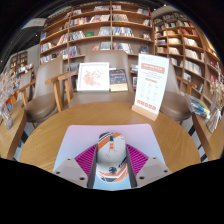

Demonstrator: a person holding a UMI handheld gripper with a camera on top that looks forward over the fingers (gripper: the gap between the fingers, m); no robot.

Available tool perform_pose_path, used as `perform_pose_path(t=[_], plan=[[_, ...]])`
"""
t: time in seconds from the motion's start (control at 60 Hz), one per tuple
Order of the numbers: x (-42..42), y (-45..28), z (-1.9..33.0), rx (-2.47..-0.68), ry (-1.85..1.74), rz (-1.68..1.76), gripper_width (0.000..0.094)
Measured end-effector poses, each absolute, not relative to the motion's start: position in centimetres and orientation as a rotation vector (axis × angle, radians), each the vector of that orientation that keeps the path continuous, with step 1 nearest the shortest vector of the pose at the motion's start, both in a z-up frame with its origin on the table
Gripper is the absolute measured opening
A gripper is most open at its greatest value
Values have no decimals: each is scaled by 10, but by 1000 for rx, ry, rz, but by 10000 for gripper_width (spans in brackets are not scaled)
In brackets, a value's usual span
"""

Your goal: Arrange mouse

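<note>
The mouse (110, 150), white with an orange stripe, sits between the two fingers of the tongs (110, 160), above a white mat (80, 140) on the round wooden worktop (50, 140). The pink pads (88, 160) appear to press both its flanks, so it is probably gripped for carrying (contact is hard to confirm here). Beyond stand a white sign (150, 84), display books (93, 76) and bookshelves (95, 30).
</note>
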State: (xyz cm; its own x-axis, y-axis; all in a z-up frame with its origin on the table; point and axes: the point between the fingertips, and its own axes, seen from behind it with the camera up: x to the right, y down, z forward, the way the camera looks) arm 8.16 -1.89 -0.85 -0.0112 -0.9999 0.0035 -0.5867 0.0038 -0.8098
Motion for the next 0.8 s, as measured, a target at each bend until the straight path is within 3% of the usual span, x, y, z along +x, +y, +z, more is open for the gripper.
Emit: perform_pose_path(t=[0.067,0.167,0.217,0.533,0.8], plan=[[81,-19,-9,-1660,1660,-856,539],[76,-24,2,-1650,1669,-909,869],[70,-22,14,-1640,1661,-923,839],[-71,-20,130,-1544,1601,-1026,860],[-201,12,125,-1554,1582,-950,858]])
